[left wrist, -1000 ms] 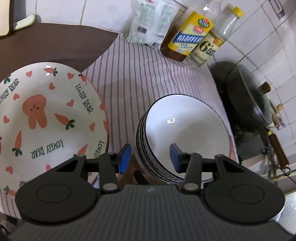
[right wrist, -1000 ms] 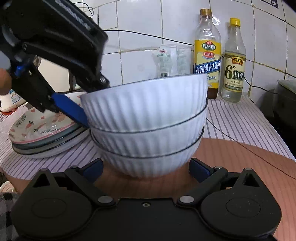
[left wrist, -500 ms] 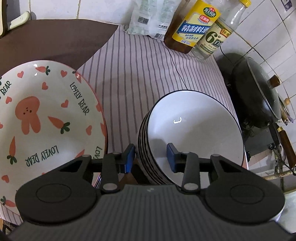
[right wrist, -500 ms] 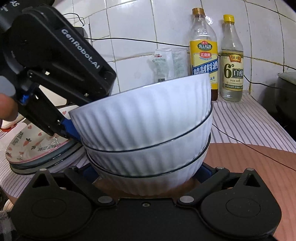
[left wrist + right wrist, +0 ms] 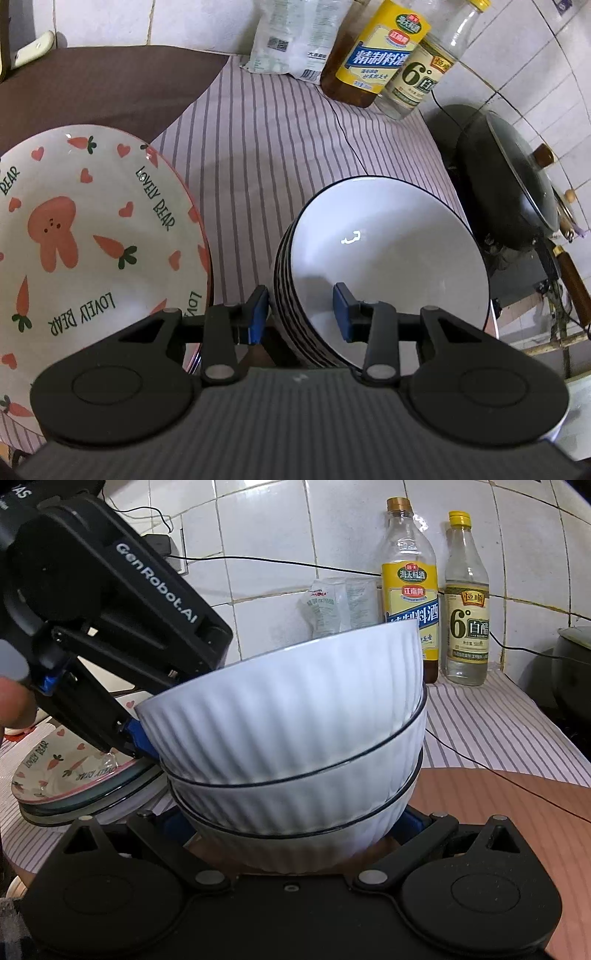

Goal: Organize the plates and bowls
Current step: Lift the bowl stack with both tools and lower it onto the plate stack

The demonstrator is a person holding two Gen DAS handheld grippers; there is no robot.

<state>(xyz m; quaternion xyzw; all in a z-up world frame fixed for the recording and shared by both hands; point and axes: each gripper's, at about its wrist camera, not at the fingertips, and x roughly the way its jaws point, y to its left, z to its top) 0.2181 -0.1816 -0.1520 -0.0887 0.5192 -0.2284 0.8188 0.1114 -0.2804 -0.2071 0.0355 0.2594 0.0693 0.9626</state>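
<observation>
Three nested white ribbed bowls (image 5: 288, 738) with dark rims stand tilted on the brown mat (image 5: 498, 812), their right side raised. My left gripper (image 5: 299, 314) is shut on the near-left wall of the bowl stack (image 5: 388, 258), with one blue pad outside and one inside. The right wrist view shows the left gripper's body (image 5: 110, 627) at the stack's left side. My right gripper (image 5: 293, 821) is open, its fingers wide on either side of the bottom bowl's base and mostly hidden by it. Left of the bowls lies a plate stack (image 5: 92, 229) topped by a rabbit-and-carrot plate (image 5: 74, 771).
Two bottles (image 5: 380, 55) (image 5: 467, 602) and a plastic bag (image 5: 295, 37) stand against the tiled wall. A lidded dark wok (image 5: 517, 192) sits to the right past the striped cloth (image 5: 277, 147). A thin black cable (image 5: 480, 760) crosses the cloth. A person's fingertip (image 5: 14, 705) shows at the left.
The left gripper's jaws have narrowed onto the bowl stack's wall. The stack has tilted and come closer to the right gripper, whose fingers now flank the bottom bowl.
</observation>
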